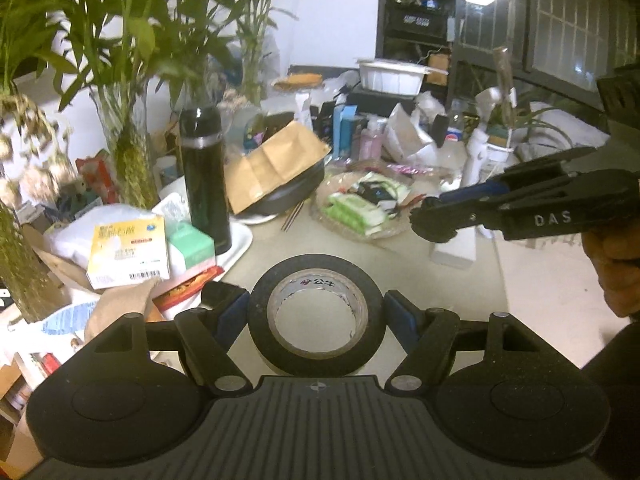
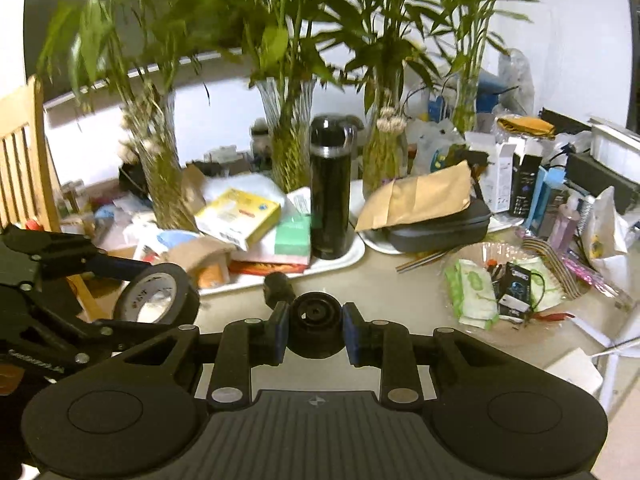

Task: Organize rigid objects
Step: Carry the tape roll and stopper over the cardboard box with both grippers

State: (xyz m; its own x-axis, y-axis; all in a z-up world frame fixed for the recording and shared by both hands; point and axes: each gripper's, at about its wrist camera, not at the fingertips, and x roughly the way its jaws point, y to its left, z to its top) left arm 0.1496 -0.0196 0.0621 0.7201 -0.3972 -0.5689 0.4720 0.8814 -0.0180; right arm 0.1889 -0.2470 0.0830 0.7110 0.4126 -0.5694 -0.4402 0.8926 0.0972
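A pale table [image 1: 540, 280] fills both views, its far side crowded with clutter against a white wall. Tall leafy plants in glass vases [image 2: 292, 136] stand along that back edge, their stems rising out of the top of the right wrist view. In front of them a white tray [image 2: 344, 260] carries a black flask [image 1: 205, 178], upright, with a yellow box [image 1: 128, 254] and a green box [image 1: 192, 246] lying just beside it. To the right of the flask a brown paper envelope [image 1: 272, 164] rests on a dark zipped case [image 2: 440, 228], and nearer the camera a clear glass dish [image 1: 360, 208] holds green packets and small dark items. The left gripper [image 1: 316, 312] is lifted off the table with its jaws about half spread, the blue pads pressed against the two sides of a roll of black tape [image 1: 316, 316], which sits flat between them with its white core facing up. The right gripper [image 2: 316, 330] is nearly closed, its pads clamped on a small round black object [image 2: 316, 328] whose exact kind cannot be told; a short black stub sticks out beyond it. A hand [image 1: 612, 264] wraps the right gripper's handle at the edge of the left wrist view.
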